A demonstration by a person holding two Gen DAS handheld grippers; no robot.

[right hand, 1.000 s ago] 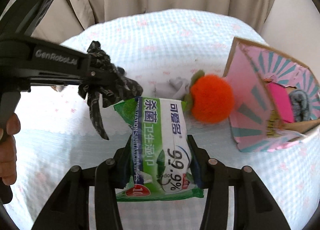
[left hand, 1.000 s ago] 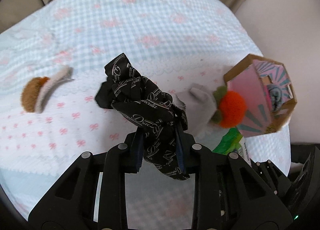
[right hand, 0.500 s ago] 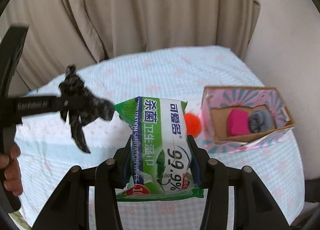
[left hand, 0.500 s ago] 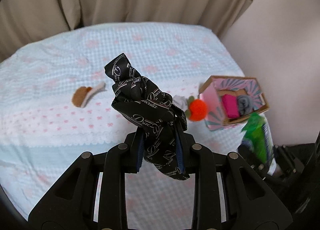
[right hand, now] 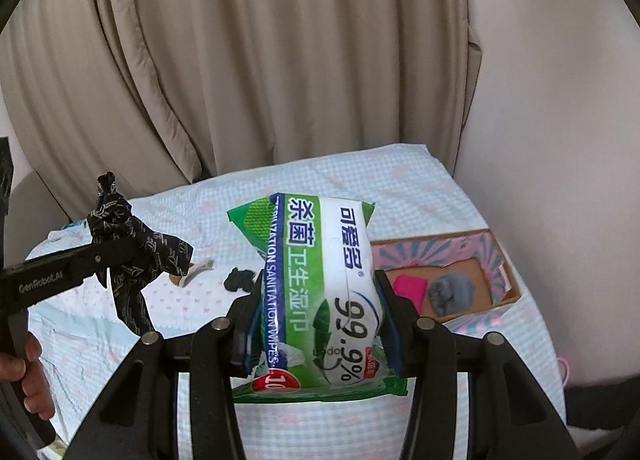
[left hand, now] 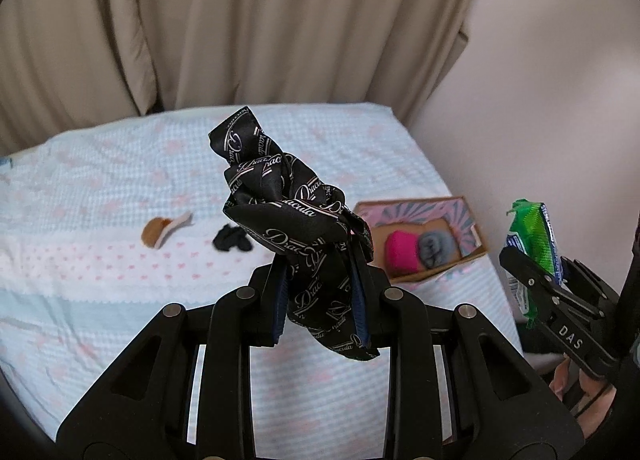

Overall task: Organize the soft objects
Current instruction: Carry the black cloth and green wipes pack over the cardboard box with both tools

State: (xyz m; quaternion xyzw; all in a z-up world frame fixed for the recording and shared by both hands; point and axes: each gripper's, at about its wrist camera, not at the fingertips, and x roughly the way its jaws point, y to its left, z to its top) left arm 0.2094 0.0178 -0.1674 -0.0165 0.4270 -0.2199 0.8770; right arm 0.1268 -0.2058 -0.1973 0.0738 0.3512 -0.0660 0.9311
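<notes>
— Left gripper [left hand: 320, 300]?
— Jaws clamped on a black satin scarf [left hand: 296, 220], glossy, crumpled into a twisted bunch, printed all over with white script lettering. Held up in the air above the bed [left hand: 100, 300], one end poking upward, the other drooping below the blue pads.

— Right gripper [right hand: 318, 324]?
— Jaws pinched on a pack of wet wipes [right hand: 320, 280], soft plastic film, green and white, pillow-shaped with crimped ends, "99.9%" printed large. Also lifted clear of the bed, squeezed in at the waist.

— Bed surface?
— Pale blue gingham cover with faint pink bows, a white band of tiny pink hearts edged with scalloped lace across the middle.

— Lying on it?
— A cardboard box [left hand: 468, 212] near the right edge, open-topped, pink-and-teal sunburst pattern on the flaps, plain brown inside. Inside, side by side and touching: a bright pink fuzzy roll [left hand: 402, 252] and a grey knitted ball [left hand: 436, 246]. Further left, a small black crumpled cloth [left hand: 232, 240]; just beyond, a round brown plush piece [left hand: 154, 232] with a white fleecy strip. Both well apart from the box.

— Behind?
— Beige curtains [left hand: 240, 20] in heavy folds, plain pale wall [left hand: 540, 80] at right.
</notes>
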